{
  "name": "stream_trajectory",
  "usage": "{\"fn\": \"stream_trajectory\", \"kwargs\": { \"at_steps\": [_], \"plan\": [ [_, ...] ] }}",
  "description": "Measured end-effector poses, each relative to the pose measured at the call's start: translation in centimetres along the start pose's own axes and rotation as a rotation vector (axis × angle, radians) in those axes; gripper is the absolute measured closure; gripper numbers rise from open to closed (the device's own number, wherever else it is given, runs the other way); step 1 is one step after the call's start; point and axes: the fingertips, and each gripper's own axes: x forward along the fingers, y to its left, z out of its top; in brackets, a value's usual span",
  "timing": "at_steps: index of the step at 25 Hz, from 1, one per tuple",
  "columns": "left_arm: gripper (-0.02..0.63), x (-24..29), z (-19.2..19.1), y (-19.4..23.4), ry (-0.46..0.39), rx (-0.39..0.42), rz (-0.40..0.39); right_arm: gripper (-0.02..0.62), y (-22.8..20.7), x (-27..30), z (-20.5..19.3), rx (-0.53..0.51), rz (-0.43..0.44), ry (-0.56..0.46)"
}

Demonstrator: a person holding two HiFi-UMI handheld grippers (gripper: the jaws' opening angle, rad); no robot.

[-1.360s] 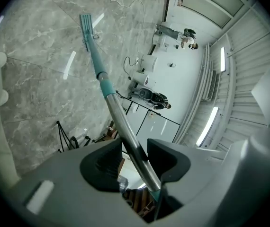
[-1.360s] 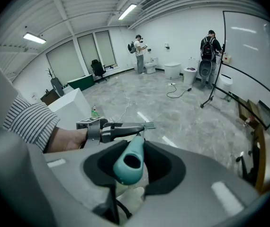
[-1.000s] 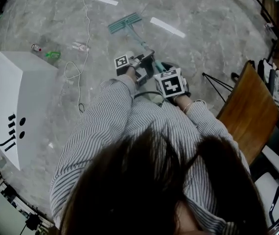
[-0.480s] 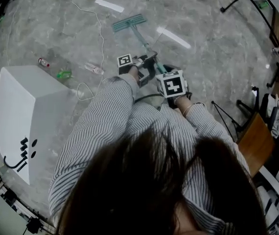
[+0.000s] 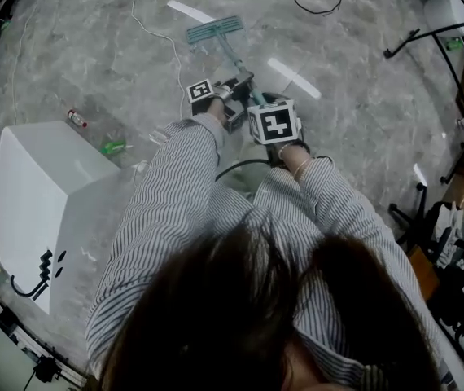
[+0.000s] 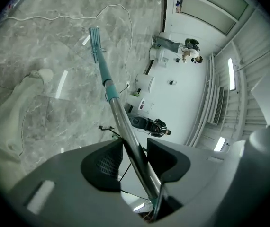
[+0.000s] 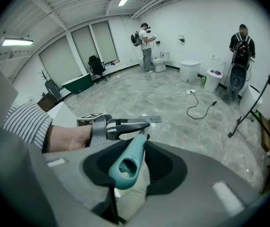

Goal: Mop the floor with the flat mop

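Teal at both ends and bare steel between, the mop's pole was the line everything hung on. It ran from the two grippers, held close in front of the person, forward and down to the head, which lay flat on the grey floor well ahead of them. The head's long axis sat crosswise to the pole; the pole's own axis pointed away from the person and slightly to their left.

The left gripper was the nearer of the two to the head. Its jaws were closed on the steel part of the pole, which passed between them and on towards the floor. The right gripper sat just behind it, at the top end, with its jaws clamped on the teal grip, whose hang hole faced that camera. The two grippers were near each other but apart, one behind the other along the pole.

A stroke would probably run along the pole's axis, out and back, with the left gripper steering and the right driving from the end. A white cable lay on the floor left of the head and could snag it; a white box stood well off to the person's left.
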Motion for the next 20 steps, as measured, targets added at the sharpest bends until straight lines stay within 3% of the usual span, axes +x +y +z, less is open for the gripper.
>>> {"fn": "stream_trajectory", "kwargs": {
  "at_steps": [12, 20],
  "plan": [
    [0.442, 11.3, 20.7, -11.0, -0.080, 0.003, -0.059, 0.471, -4.3, 14.0, 21.4, -0.045, 0.070, -0.004],
    [0.439, 16.0, 29.1, -15.6, -0.113, 0.005, -0.110, 0.472, -6.5, 19.1, 30.3, -0.043, 0.092, -0.014]
  ]
}}
